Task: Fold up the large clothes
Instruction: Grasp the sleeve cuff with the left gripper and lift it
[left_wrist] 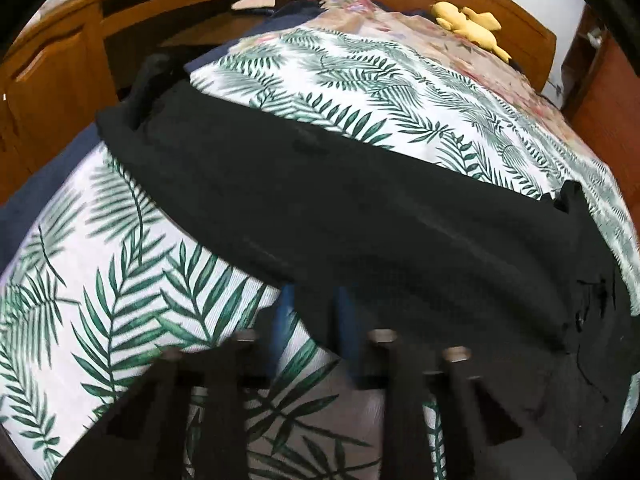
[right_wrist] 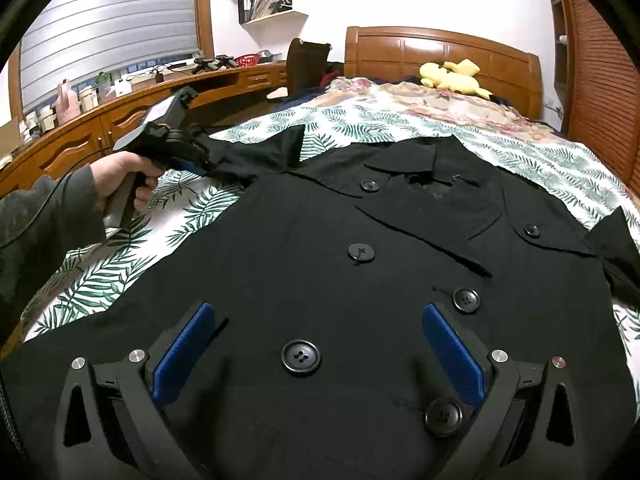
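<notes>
Your right hand-held gripper (right_wrist: pixel 316 354) hangs spread wide just above the lower front of the black coat (right_wrist: pixel 360 280), its blue pads (right_wrist: pixel 184 354) either side of a button (right_wrist: pixel 301 356) and gripping nothing; it looks parked there to leave the body undisturbed while the other side works. The coat lies face up and buttoned, spread flat on the leaf-print bedspread (right_wrist: pixel 132 252), which is how you want it before any fold. Left of the coat's collar, your left hand-held gripper (right_wrist: pixel 200 168) is pressed together on the end of the sleeve (right_wrist: pixel 256 152); the sleeve stretches out sideways from the shoulder, probably so that you can carry it across the chest. Beyond the coat, a floral blanket (right_wrist: pixel 420 100) and a yellow plush toy (right_wrist: pixel 452 74) lie against the wooden headboard (right_wrist: pixel 440 46). Left of the coat, a long wooden desk (right_wrist: pixel 120 116) runs under the shuttered window (right_wrist: pixel 112 24).
</notes>
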`<state>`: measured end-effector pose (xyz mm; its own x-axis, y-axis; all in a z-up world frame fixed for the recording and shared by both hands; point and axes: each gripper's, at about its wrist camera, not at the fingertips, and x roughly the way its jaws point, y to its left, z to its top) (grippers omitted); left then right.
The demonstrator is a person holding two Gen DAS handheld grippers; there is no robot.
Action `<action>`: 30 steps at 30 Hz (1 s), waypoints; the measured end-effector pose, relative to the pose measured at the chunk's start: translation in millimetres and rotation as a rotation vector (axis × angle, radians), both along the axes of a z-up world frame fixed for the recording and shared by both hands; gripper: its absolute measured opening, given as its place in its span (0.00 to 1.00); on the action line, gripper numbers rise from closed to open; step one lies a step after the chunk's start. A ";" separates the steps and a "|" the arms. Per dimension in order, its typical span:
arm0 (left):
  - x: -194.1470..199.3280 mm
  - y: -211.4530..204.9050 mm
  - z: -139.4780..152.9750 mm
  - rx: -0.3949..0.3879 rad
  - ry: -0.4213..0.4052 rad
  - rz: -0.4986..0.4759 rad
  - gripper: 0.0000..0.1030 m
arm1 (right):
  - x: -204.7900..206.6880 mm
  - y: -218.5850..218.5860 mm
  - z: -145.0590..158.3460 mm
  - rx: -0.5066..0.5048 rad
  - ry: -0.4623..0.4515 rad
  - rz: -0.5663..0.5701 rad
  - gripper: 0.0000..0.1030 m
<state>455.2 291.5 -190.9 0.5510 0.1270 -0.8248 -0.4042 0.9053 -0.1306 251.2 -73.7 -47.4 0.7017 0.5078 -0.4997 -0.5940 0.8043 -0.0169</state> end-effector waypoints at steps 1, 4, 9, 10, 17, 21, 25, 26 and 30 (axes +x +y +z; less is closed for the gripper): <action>-0.4 -5.0 4.7 0.018 -0.016 -0.011 0.04 | -0.6 -0.2 0.1 0.002 -0.004 0.000 1.00; -4.3 -21.6 22.6 0.075 -0.050 -0.033 0.02 | -0.1 -0.3 -0.8 0.006 -0.001 -0.001 1.00; -27.5 -69.9 73.8 0.126 -0.150 -0.120 0.02 | -4.0 -2.1 0.2 0.018 -0.018 -0.008 1.00; -36.5 -86.4 86.7 0.130 -0.173 -0.155 0.02 | -5.3 -2.6 0.6 0.018 -0.021 -0.009 1.00; -76.1 -145.8 121.5 0.154 -0.215 -0.270 0.02 | -19.3 -9.2 5.1 0.004 -0.072 -0.003 1.00; -90.0 -163.3 117.4 0.205 -0.212 -0.287 0.02 | -18.7 -14.0 -0.3 0.006 -0.065 0.004 1.00; -101.3 -171.6 111.5 0.253 -0.188 -0.297 0.02 | -16.9 -16.8 -4.7 0.015 -0.047 0.008 1.00; -103.9 -171.7 112.1 0.248 -0.185 -0.296 0.02 | -16.2 -17.1 -4.5 0.016 -0.047 0.008 1.00; -110.1 -170.6 117.4 0.259 -0.183 -0.297 0.14 | -17.3 -10.7 -5.3 -0.005 -0.062 0.006 1.00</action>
<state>345.1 120.9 -73.5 0.7291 0.1304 -0.6718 -0.1123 0.9912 0.0705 234.0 -84.5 -52.7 0.7281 0.5097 -0.4584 -0.5967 0.8003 -0.0580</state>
